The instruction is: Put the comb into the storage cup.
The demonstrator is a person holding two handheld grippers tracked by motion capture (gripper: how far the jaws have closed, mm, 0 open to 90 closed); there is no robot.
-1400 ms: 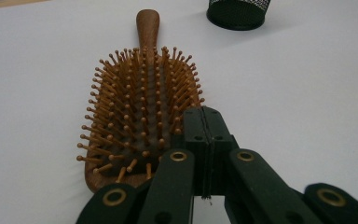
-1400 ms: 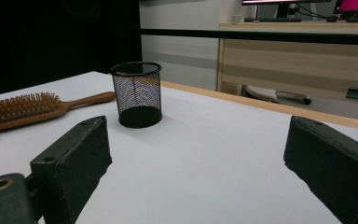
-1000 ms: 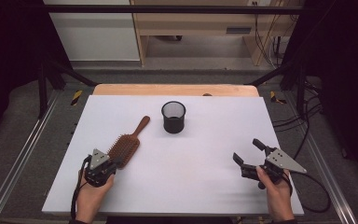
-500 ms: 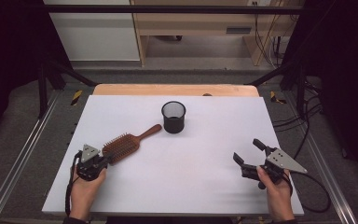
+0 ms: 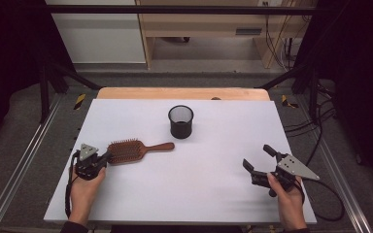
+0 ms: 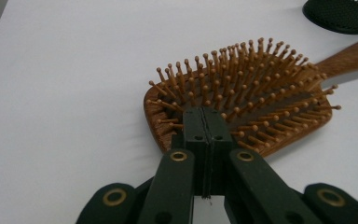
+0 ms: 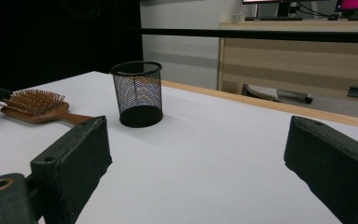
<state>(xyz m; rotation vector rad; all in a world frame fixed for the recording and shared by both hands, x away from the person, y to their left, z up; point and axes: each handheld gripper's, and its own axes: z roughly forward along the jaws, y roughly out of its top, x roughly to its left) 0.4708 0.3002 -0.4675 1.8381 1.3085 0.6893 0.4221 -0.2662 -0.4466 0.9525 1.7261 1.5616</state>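
Hairbrush (image 5: pixel 138 149) was lying near-left on the bench (image 5: pixel 213 194), handle aimed twd the mesh cup (image 5: pixel 180 121); left tongs (image 5: pixel 106 156) were shut, tips pressed at its head, right tongs (image 5: pixel 256 160) held apart, well away

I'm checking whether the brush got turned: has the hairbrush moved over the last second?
Yes. The hairbrush has swung round: its handle pointed up toward the mesh cup, and now lies level, pointing right, below and left of the cup.

Right gripper (image 7: pixel 196 158) jaws wide apart, nothing between, low over white table (image 7: pixel 205 154). Black mesh cup (image 7: pixel 137 93) upright, far left; wooden hairbrush (image 7: pixel 37 106) beyond, bristles up.
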